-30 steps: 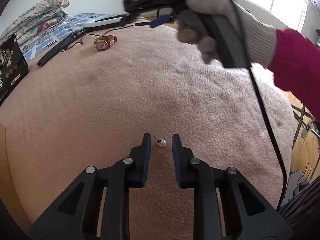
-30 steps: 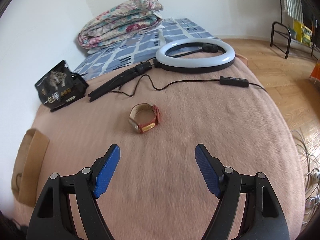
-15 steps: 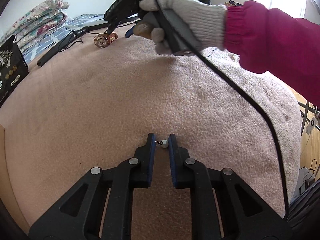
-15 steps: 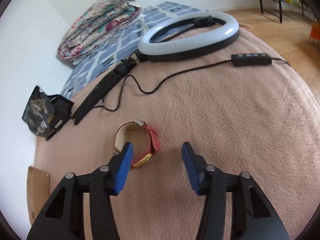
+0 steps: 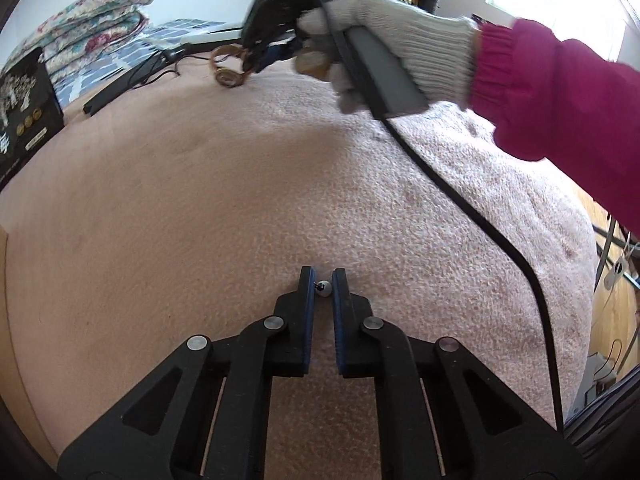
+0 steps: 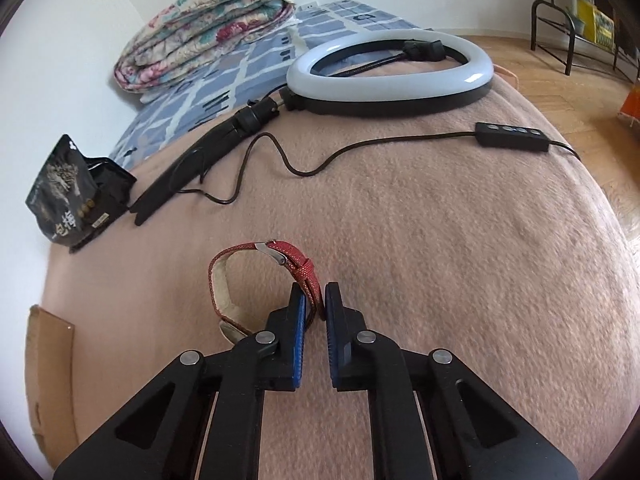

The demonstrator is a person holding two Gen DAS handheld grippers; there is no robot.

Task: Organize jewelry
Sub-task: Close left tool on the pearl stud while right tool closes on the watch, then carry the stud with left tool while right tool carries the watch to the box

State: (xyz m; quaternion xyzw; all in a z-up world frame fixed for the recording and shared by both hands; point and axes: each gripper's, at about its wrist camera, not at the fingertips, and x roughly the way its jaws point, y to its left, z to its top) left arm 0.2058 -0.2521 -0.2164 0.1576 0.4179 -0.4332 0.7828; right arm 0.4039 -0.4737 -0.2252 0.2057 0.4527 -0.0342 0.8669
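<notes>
A small pearl stud earring (image 5: 325,288) is pinched between the tips of my left gripper (image 5: 322,285), just above the pink blanket (image 5: 240,184). A red-strapped wristwatch (image 6: 256,276) lies on the blanket (image 6: 460,248); my right gripper (image 6: 316,300) is shut on its strap near the buckle. In the left wrist view the right gripper (image 5: 260,60) sits at the far edge on the watch (image 5: 226,68), held by a gloved hand (image 5: 380,40).
A ring light (image 6: 392,76) with its stand (image 6: 200,164) and corded remote (image 6: 512,136) lies at the blanket's far side. A black packet (image 6: 76,196) stands at the left. Folded quilts (image 6: 208,24) lie behind. A cardboard piece (image 6: 48,364) lies at the left edge.
My left gripper closed on the earring. My right gripper moved forward and down to the watch and closed on its strap.
</notes>
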